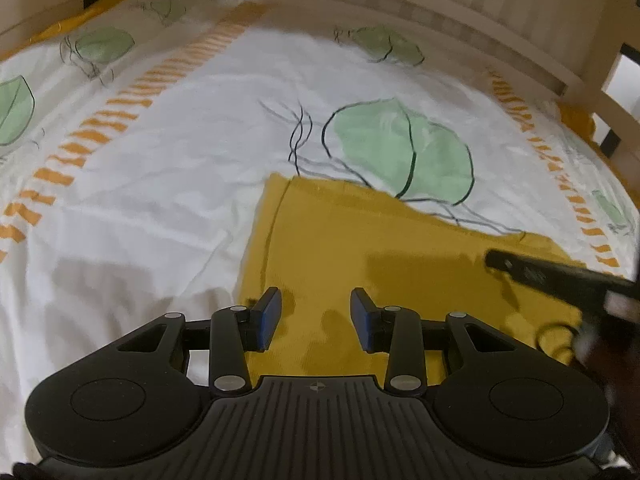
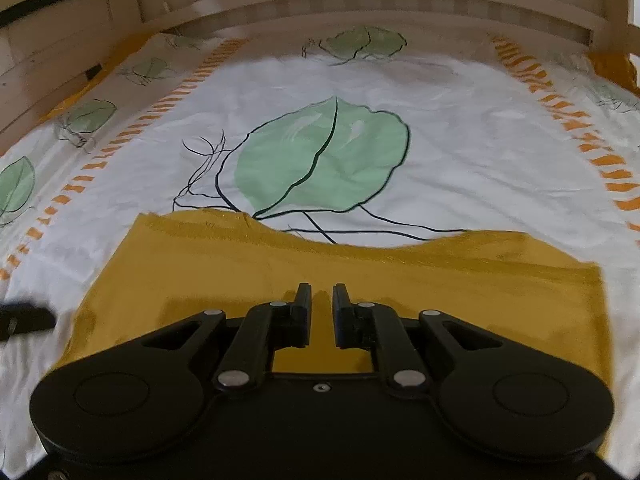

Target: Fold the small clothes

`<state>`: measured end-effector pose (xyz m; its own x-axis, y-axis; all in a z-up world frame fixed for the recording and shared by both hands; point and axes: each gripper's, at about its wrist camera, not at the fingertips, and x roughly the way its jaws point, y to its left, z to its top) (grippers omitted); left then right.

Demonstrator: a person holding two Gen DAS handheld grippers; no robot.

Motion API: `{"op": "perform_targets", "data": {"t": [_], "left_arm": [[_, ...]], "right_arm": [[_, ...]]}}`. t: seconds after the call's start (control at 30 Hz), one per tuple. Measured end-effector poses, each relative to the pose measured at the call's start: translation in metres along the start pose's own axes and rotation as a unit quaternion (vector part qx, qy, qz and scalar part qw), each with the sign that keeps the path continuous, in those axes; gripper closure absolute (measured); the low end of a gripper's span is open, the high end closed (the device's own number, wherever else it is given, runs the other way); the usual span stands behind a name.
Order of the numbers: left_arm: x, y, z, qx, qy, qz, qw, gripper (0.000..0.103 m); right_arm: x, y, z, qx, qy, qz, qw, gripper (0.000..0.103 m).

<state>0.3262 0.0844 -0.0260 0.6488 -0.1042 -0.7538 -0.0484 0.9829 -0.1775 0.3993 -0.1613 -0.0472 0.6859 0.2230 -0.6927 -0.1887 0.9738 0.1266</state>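
Left wrist view: the mustard garment [image 1: 360,248] lies flat on the leaf-print bedsheet [image 1: 160,152], filling the lower middle and right of the frame; its left edge runs up from beside the left finger to a corner at centre.
Left gripper [image 1: 316,316]: jaws parted with nothing between them, hovering over the garment's near left part.
Right wrist view: the same garment [image 2: 360,272] spans the lower half, long axis running left to right, its far edge wavy across the middle of the frame.
Right gripper [image 2: 322,314]: jaws drawn nearly together with a narrow gap; no cloth is visibly pinched, so it looks closed on nothing, above the garment's middle.
Other gripper seen: a blurred dark finger enters at the right edge of the left view [image 1: 560,276].
Key relation: cloth lies directly below and ahead of both claws; the left one is nearer the left edge.
Judgement: a fold probably needs an edge grasped first.
Bed rail [image 2: 360,0]: across the top.
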Motion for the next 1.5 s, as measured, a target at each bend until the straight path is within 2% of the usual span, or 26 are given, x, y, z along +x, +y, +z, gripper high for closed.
{"op": "perform_targets", "data": {"t": [0.13, 0.17, 0.3, 0.47, 0.67, 0.9, 1.07, 1.1, 1.17, 1.23, 1.4, 1.5], "left_arm": [[-0.002, 0.004, 0.004, -0.002, 0.002, -0.005, 1.0000, 0.066], [-0.004, 0.006, 0.005, -0.006, 0.000, -0.006, 1.0000, 0.066], [-0.010, 0.009, 0.010, -0.018, -0.010, -0.011, 0.9997, 0.066], [-0.007, 0.012, 0.009, -0.023, -0.004, -0.013, 0.9997, 0.066], [-0.005, 0.011, 0.008, -0.020, 0.001, -0.020, 0.9996, 0.066], [0.006, -0.001, 0.000, -0.006, 0.017, -0.028, 0.9994, 0.066], [0.015, -0.016, -0.006, 0.013, 0.021, -0.041, 0.9989, 0.066], [0.017, -0.020, -0.007, 0.017, 0.021, -0.045, 0.9986, 0.066], [0.021, -0.027, -0.009, 0.024, 0.020, -0.050, 0.9983, 0.066], [0.025, -0.034, -0.011, 0.031, 0.017, -0.056, 0.9978, 0.066], [0.032, -0.049, -0.016, 0.037, 0.014, -0.073, 0.9966, 0.066], [0.038, -0.057, -0.019, 0.041, 0.017, -0.080, 0.9958, 0.066]], "right_arm": [[0.029, -0.003, -0.002, 0.013, 0.030, -0.031, 0.999, 0.086], [0.036, -0.006, -0.005, 0.019, 0.043, -0.029, 0.998, 0.086], [0.036, -0.011, -0.006, 0.025, 0.041, -0.022, 0.999, 0.087], [0.017, -0.002, -0.009, 0.008, 0.034, -0.017, 0.999, 0.085], [-0.019, 0.016, -0.045, -0.004, 0.014, 0.004, 1.000, 0.080], [-0.043, 0.031, -0.095, -0.021, 0.029, 0.020, 0.999, 0.080], [-0.056, 0.018, -0.097, -0.004, 0.052, 0.057, 0.997, 0.079], [-0.060, 0.011, -0.094, 0.009, 0.050, 0.064, 0.997, 0.076], [-0.069, -0.005, -0.087, 0.034, 0.031, 0.070, 0.997, 0.062], [-0.081, -0.029, -0.076, 0.063, -0.001, 0.064, 0.996, 0.036], [-0.094, -0.095, -0.061, 0.112, -0.037, 0.007, 0.993, 0.028], [-0.094, -0.138, -0.063, 0.153, -0.033, -0.022, 0.987, 0.024]]}}
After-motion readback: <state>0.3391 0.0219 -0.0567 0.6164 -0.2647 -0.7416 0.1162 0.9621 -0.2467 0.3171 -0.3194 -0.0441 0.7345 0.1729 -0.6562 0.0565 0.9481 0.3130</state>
